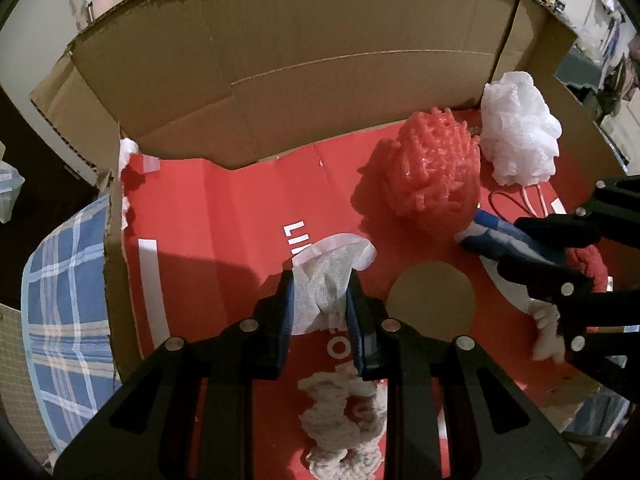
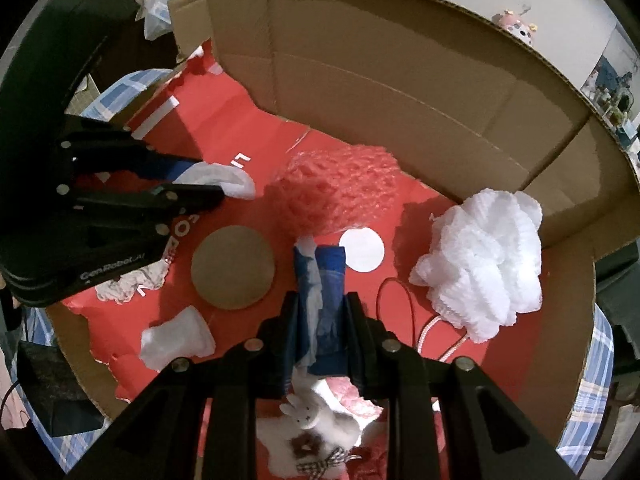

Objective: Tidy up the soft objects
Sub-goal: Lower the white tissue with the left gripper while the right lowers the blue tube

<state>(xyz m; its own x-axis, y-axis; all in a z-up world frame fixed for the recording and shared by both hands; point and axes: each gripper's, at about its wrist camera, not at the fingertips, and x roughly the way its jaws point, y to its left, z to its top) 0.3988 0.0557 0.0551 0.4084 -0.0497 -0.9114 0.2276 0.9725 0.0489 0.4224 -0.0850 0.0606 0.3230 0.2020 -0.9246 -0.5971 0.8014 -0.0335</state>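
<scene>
- Black left gripper (image 1: 320, 300), jaws clamped on a white mesh fabric piece with a banded hem (image 1: 328, 276), held over the red floor of the box
- Black right gripper (image 2: 320, 328), jaws clamped on a folded blue denim-like cloth (image 2: 326, 300), also over the box floor
- Large open brown cardboard box (image 1: 320, 40) with a red printed floor with white lettering; round brown cardboard disc (image 2: 233, 268) flat on it, white round spot (image 2: 362, 250) beside the disc
- In the box: red knobbly foam-net ball (image 1: 436, 172) near the back wall, white fluffy mesh bath pouf (image 2: 486, 264) just right of it, its red-and-white cord (image 2: 436, 328) trailing on the floor
- Also in the box: small white crumpled sock-like cloth (image 2: 176, 338) left of the disc, cream chunky knitted piece (image 1: 344, 420) under the left gripper, white plush rabbit with a checked bow (image 2: 312, 436) under the right gripper
- Blue plaid fabric (image 1: 68, 320) lies outside the box, along its left side
</scene>
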